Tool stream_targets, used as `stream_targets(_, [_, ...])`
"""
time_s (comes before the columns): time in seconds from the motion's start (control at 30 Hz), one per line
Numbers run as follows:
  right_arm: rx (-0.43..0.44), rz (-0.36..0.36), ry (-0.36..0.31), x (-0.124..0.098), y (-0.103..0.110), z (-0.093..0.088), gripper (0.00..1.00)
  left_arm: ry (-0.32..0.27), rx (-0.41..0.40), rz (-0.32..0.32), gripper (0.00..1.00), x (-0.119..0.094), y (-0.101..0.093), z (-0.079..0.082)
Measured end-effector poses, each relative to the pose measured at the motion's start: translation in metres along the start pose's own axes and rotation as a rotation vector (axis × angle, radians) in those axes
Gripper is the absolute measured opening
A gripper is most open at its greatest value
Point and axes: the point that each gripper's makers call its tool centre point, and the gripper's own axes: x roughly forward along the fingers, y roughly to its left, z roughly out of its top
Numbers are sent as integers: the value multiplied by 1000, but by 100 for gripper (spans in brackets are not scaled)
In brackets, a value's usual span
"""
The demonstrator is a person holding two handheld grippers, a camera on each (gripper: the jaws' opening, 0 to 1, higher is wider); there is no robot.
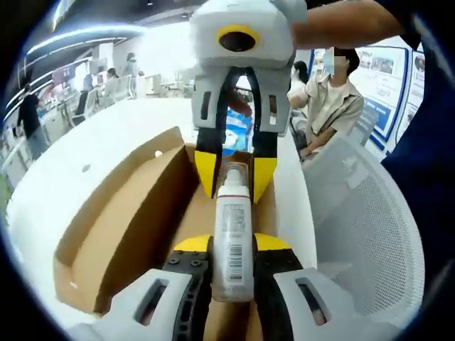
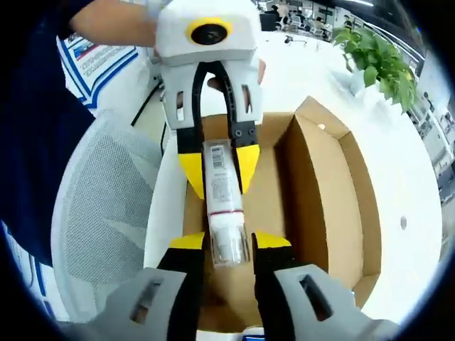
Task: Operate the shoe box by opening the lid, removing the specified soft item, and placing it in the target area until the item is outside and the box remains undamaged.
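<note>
Left gripper view is giving us the bottle (image 1: 232,238) front and centre, a white plastic one with a barcode label, hanging over the open shoe box (image 1: 128,227) with the lid flap standing up on one side. The left gripper (image 1: 232,245) is clamping its yellow-tipped jaws on the labelled body, and the right gripper (image 1: 234,174) is coming in from across, jaws set either side of the capped end. In the right gripper view it is the mirror picture: the right gripper (image 2: 229,241) is pinching the clear cap end, while the left gripper (image 2: 217,170) is hugging the label further along. So both are gripping the same bottle (image 2: 222,206), one at each end, above the cardboard floor of the shoe box (image 2: 334,199).

It is looking light and a bit squeezable, by my read; smooth plastic, so probably slippery under hard jaws. The labelled middle seems the safer hold; the cap end is narrower and could twist out.

Its long axis is running straight from one gripper to the other, along the length of the box, cap toward the right gripper and base toward the left. A white mesh chair (image 1: 370,213) is sitting just beside the table (image 1: 92,153).
</note>
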Motion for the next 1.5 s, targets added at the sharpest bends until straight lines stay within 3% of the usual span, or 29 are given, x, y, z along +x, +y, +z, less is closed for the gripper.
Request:
stream_targets(0.1, [105, 28, -116, -17, 5, 12, 26, -137, -106, -50, 18, -12, -7, 20])
stream_targets(0.17, [218, 64, -228, -32, 6, 24, 25, -175, -128, -78, 18, -21, -11, 27])
stream_targets(0.23, [346, 145, -340, -48, 14, 41, 23, -213, -148, -107, 18, -29, -17, 36])
stream_targets(0.27, [353, 140, -402, -58, 12, 51, 24, -254, -175, -130, 18, -32, -22, 44])
stream_targets(0.33, [372, 159, -454, -68, 14, 61, 25, -330, -217, -152, 18, -41, -25, 57])
stream_targets(0.47, [392, 188, -523, -78, 16, 78, 25, -386, -248, -178, 18, -46, -30, 68])
stream_targets(0.67, [380, 206, -523, -73, 21, 85, 22, -398, -248, -193, 18, -44, -37, 74])
stream_targets(0.73, [367, 217, -486, -68, 27, 81, 21, -372, -247, -208, 18, -42, -42, 69])
stream_targets(0.9, [354, 233, -467, -66, 32, 81, 21, -373, -236, -209, 18, -43, -43, 70])
stream_targets(1.37, [316, 177, -464, -66, 26, 76, 19, -369, -252, -164, 22, -39, -36, 67])
stream_targets(1.5, [318, 149, -445, -67, 21, 67, 19, -295, -236, -132, 27, -34, -32, 51])
